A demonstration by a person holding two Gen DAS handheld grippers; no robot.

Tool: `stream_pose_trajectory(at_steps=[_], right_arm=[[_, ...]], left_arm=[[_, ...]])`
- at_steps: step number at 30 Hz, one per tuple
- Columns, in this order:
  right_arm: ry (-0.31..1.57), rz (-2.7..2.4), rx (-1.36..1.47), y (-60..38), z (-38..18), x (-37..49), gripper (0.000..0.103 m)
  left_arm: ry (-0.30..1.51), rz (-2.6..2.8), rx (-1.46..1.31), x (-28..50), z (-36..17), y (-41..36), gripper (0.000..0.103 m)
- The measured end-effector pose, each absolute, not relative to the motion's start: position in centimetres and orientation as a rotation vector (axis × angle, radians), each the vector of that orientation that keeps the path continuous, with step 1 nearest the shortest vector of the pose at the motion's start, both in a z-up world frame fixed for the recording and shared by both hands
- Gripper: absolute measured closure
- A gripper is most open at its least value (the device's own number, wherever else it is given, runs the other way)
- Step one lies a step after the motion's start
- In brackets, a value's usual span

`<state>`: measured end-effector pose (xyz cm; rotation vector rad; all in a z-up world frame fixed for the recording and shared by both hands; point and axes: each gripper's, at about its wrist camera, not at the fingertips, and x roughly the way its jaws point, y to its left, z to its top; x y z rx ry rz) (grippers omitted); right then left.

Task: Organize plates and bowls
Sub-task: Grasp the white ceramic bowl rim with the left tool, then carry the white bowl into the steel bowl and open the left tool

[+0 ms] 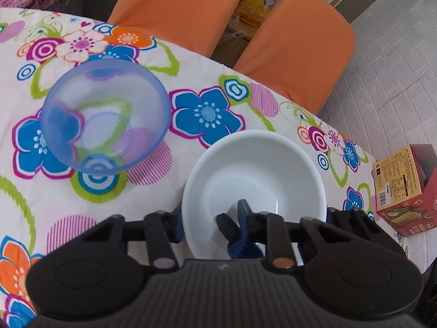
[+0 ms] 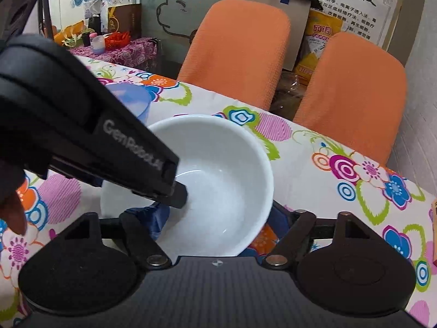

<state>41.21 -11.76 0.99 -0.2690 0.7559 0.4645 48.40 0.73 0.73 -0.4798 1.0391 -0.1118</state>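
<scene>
A white bowl sits low in the left wrist view on the flowered tablecloth. My left gripper is open and straddles its left wall, one finger outside and one inside. To the upper left a translucent blue bowl stands upright on the cloth. In the right wrist view the white bowl lies between the fingers of my open right gripper: its left finger is inside, its right finger against the outer right wall. The left gripper's finger reaches into the bowl from the left. The blue bowl is half hidden behind it.
Two orange chairs stand against the table's far edge. A red and yellow carton sits off the right edge. A person's hand holds the left gripper. A purple-covered side table with clutter stands at the back left.
</scene>
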Motion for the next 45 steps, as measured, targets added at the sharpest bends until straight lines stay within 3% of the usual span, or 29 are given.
stream_pose_trajectory(at_steps=[13, 25, 34, 45], right_arm=[[0.785, 0.487, -0.15, -13.3, 2.6, 37.5, 0.05], [0.736, 0.444, -0.175, -14.7, 6.5, 25.9, 0.046], [0.777, 0.416, -0.142, -15.0, 5.4, 18.2, 0.045], [0.817, 0.421, -0.095, -15.0, 3.1, 15.5, 0.045]], left_arm=[[1.045, -0.198, -0.463, 44.7, 2.6, 0.3, 0.08], [1.008, -0.323, -0.402, 32.6, 6.3, -1.3, 0.08], [1.05, -0.374, -0.375, 24.3, 4.9, -1.0, 0.08], [1.105, -0.39, -0.38, 21.8, 2.3, -0.7, 0.079]])
